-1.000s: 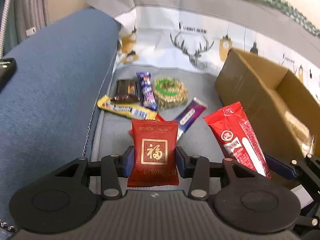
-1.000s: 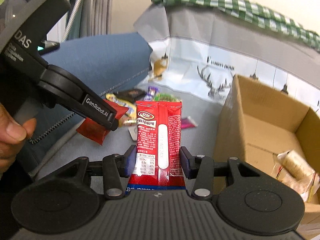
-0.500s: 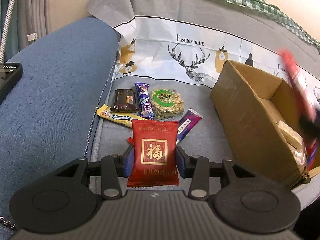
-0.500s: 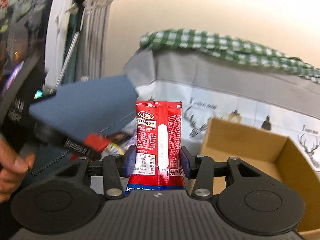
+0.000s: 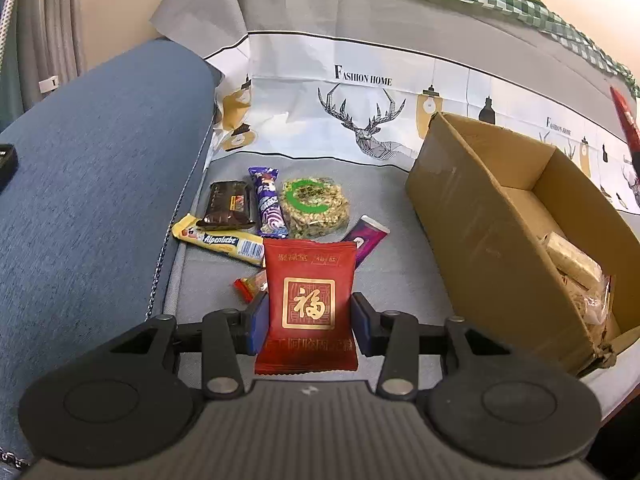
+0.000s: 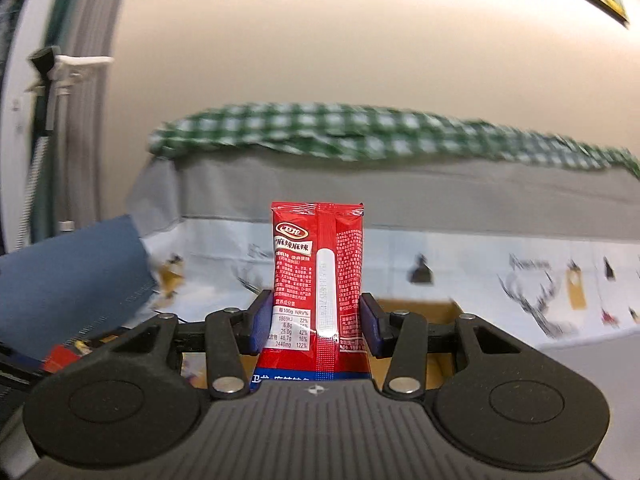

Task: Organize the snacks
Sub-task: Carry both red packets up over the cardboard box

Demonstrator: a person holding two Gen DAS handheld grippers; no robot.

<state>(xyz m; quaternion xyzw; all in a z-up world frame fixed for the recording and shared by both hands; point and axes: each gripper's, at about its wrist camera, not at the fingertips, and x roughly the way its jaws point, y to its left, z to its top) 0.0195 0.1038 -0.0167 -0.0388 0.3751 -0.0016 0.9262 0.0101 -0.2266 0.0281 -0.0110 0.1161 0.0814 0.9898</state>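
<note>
left tool [image 5: 307, 316] around dark-red gold-emblem packet [image 5: 308, 300]

Snack pkts loose on sofa seat [image 5: 400, 280]: 6, i.e. brown [image 5: 230, 205], purple swirl [image 5: 267, 207], round green-label [image 5: 314, 207], yellow Alpenliebe [image 5: 224, 240], purple-white [image 5: 366, 238], small red-orange [image 5: 251, 285].
Red pkts held: 2 [image 5: 308, 300] [image 6: 319, 288].
Cardboard box [image 5: 480, 232]: 1.

- Dark red square packet [image 5: 308, 300] with a gold character stands upright, pinched at both side edges.
- Long red packet [image 6: 319, 292], printed back and seam showing, stands upright, clamped at its lower sides.
- 6 loose snacks [image 5: 276, 216] lie flat on grey fabric at 12 o'clock from the square packet.
- Open cardboard box [image 5: 472, 216] at 2 o'clock holds wrapped snacks.
</note>
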